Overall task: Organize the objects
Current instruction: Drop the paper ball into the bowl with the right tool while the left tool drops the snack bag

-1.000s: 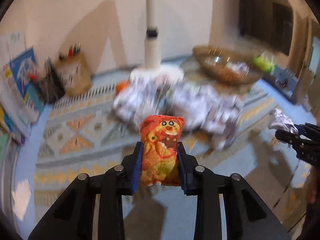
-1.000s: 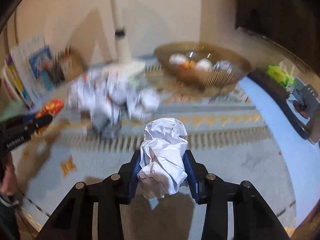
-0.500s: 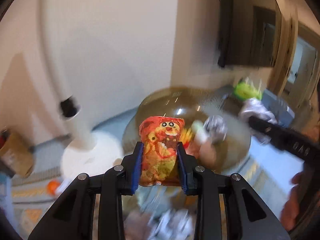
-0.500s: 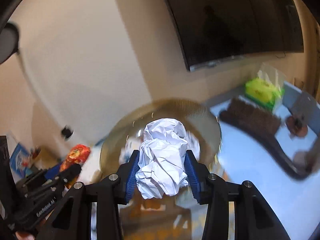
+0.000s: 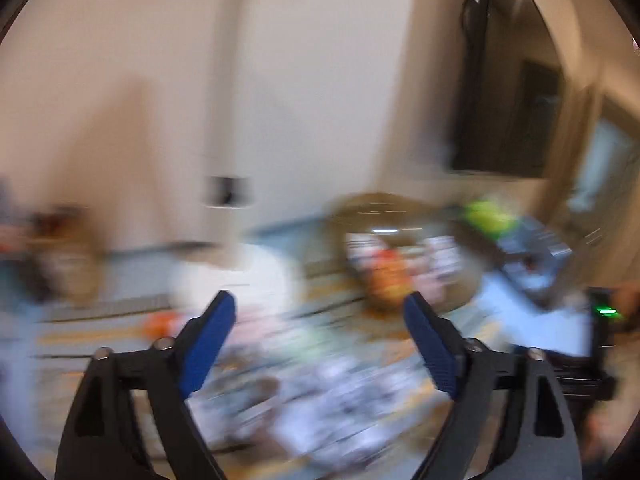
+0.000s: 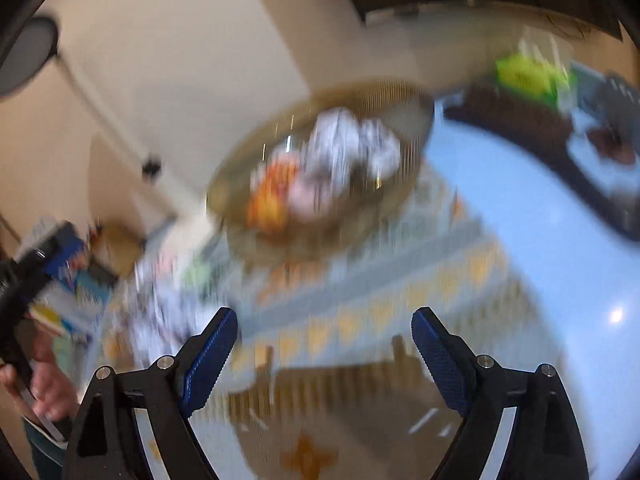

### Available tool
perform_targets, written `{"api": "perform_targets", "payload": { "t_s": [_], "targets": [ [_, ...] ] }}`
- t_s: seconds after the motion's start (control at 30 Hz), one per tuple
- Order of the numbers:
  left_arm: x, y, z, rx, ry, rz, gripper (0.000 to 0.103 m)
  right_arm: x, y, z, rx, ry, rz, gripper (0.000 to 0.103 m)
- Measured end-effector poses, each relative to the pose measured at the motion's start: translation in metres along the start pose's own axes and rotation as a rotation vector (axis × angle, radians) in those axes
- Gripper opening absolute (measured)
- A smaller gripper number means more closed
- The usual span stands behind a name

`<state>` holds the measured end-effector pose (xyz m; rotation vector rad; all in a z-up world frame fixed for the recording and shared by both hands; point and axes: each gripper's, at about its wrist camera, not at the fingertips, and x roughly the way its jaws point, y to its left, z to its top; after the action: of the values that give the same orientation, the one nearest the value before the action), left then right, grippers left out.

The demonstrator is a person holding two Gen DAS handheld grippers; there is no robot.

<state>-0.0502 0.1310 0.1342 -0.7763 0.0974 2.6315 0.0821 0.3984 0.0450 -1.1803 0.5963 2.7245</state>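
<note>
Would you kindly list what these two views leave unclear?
- Left wrist view: the pile of crumpled items on the rug is smeared by motion blur; no count possible.
- Right wrist view: the basket contents are blurred; white lumps and an orange item, nothing finer.
- Right wrist view: the left hand-held gripper is cut off by the edge.

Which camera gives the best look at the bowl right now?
The right wrist view: the bowl sits near centre, looked into from above, contents visible though blurred. The left wrist view shows it smaller, more side-on and more smeared.

a dark screen (image 5: 508, 120) hangs on the cream wall (image 5: 300, 80).
</note>
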Motion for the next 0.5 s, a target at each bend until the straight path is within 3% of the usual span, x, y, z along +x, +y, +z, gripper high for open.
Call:
{"api": "perform_targets", "payload": {
  "t_s": [0.03, 0.13, 0.17, 0.2, 0.27, 0.4, 0.47, 0.5],
  "targets": [
    [-0.013, 0.01, -0.017, 0.002, -0.021, 0.07, 0.103, 0.0, 0.008, -0.01, -0.036, -0.011, -0.045, 0.088],
    [-0.031, 0.041, -0.058, -0.061, 0.02, 0.143, 0.102, 0.001, 0.038, -0.028, -0.184, -0.061, -0.167, 0.089],
    [-0.034, 0.05, -0.07, -0.082, 0.044, 0.174, 0.102, 0.003, 0.045, -0.03, -0.226, -0.06, -0.193, 0.097],
    [-0.04, 0.059, -0.088, -0.096, 0.052, 0.228, 0.102, 0.008, 0.056, -0.035, -0.285, -0.029, -0.21, 0.103],
    [-0.046, 0.072, -0.122, -0.117, 0.061, 0.33, 0.102, 0.009, 0.059, -0.04, -0.331, -0.03, -0.227, 0.103],
    [-0.044, 0.084, -0.134, -0.159, 0.087, 0.311, 0.102, 0.007, 0.057, -0.042, -0.335, -0.029, -0.167, 0.103],
    [-0.046, 0.082, -0.135, -0.15, 0.059, 0.315, 0.102, 0.017, 0.05, -0.038, -0.297, 0.021, -0.159, 0.103],
    [-0.042, 0.079, -0.136, -0.136, 0.084, 0.32, 0.102, 0.026, 0.046, -0.036, -0.281, 0.057, -0.156, 0.103]
  ]
}}
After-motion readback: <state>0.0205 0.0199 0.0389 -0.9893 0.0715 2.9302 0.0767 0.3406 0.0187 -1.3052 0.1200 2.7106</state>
